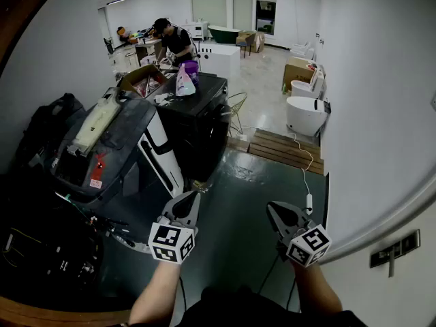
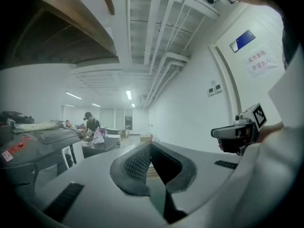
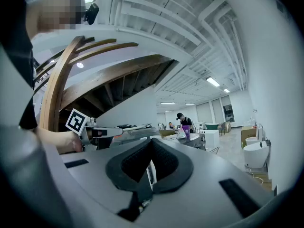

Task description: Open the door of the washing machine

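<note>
Both my left gripper (image 1: 195, 196) and right gripper (image 1: 272, 208) are clenched on nothing; washing machine (image 1: 109, 138), red-stickered, sits ahead-left, untouched. Only the left gripper view shows the wall notice (image 2: 260, 63) in red Chinese characters

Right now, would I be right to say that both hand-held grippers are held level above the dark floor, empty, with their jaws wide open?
Not quite: the jaws are shut, not wide open. The left gripper view shows the left hand-held gripper closed, and the right gripper view shows the right hand-held gripper likewise. The rest holds: both are level above the dark floor, empty.
</note>
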Demonstrator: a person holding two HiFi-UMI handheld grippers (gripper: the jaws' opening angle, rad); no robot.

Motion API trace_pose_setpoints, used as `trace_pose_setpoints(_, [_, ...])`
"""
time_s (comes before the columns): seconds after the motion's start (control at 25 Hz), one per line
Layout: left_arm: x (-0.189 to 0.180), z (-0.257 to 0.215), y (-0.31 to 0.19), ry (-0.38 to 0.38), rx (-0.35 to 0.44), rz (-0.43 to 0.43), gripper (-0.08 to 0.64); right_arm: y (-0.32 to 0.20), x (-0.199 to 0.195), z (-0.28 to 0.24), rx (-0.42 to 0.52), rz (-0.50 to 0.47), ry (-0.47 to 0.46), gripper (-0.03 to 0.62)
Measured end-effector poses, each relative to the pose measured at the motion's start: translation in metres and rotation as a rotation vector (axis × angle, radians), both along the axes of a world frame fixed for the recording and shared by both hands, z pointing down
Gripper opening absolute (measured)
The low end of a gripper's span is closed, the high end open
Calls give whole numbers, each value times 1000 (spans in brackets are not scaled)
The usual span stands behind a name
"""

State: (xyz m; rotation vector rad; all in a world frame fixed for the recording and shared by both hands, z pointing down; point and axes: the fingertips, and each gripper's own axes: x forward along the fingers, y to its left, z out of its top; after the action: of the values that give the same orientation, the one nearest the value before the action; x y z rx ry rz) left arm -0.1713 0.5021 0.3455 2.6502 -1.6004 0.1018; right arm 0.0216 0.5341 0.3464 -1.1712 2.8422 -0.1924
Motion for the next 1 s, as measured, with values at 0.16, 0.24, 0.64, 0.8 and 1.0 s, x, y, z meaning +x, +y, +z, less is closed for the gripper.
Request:
trace_pose_setpoints(0.16, [1,3,-1,-1,-8,1,18,-2,4,2,-4,12,7,12])
trace_pose_setpoints(0.24, [2,4,-1,-3,-15,1,18,-3,7,4,-10,18,17,12])
trace_pose_setpoints(0.64, [11,9,1,-10,-43,11,20,-4,15,4,-6,27,10,14])
trace_pose_setpoints(0.8, [13,6,2,8,-33,12,23,-1,21,1,23,19,52,14])
trace_pose_setpoints(1.0, [14,4,4,2,-39,7,28,-1,26,2,36,3,102,33])
